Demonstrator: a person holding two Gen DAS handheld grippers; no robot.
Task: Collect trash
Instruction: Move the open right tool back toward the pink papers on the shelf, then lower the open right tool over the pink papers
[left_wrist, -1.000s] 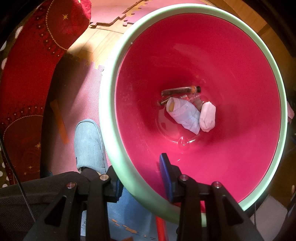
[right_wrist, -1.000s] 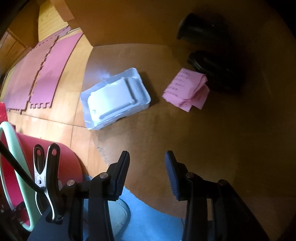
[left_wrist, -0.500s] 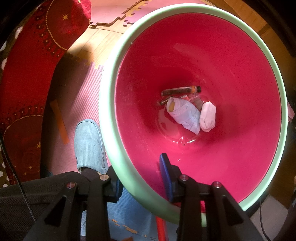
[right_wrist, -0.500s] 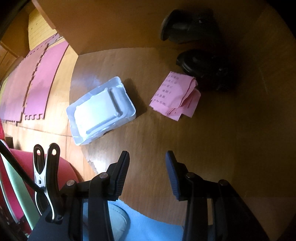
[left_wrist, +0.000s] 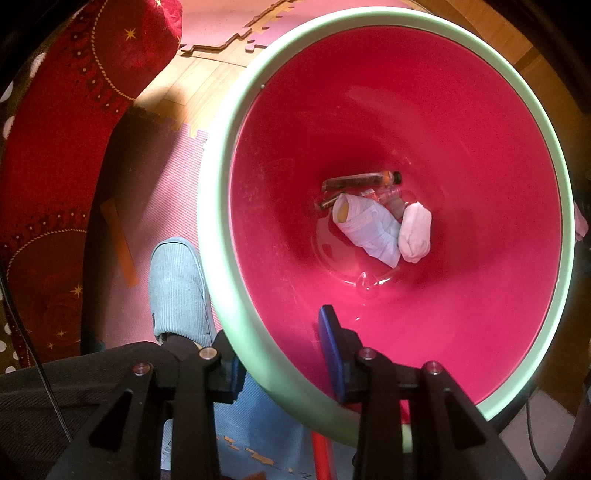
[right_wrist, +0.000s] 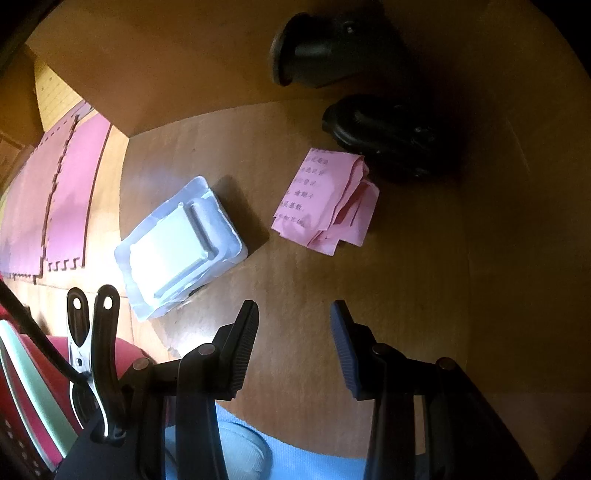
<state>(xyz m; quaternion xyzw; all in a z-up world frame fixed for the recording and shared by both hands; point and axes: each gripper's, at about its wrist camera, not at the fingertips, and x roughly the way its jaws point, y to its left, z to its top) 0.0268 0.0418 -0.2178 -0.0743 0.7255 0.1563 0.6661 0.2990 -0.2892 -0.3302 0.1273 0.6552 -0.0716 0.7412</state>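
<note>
Your left gripper (left_wrist: 284, 363) is clamped on the bucket's green rim (left_wrist: 221, 295), one finger inside, one outside. Past the fingers, at the bottom, lie a bottle (left_wrist: 360, 181) and wadded white trash (left_wrist: 415, 232). Your right gripper (right_wrist: 293, 347) is spread, pinching nothing; ahead sit a plastic tray (right_wrist: 181, 243) and pink paper (right_wrist: 325, 199).

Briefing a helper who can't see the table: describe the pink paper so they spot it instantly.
On the brown table, look past the white plastic tray toward the two black objects. The pink paper lies beside the nearer one: crumpled, printed, the only pink thing there.
</note>
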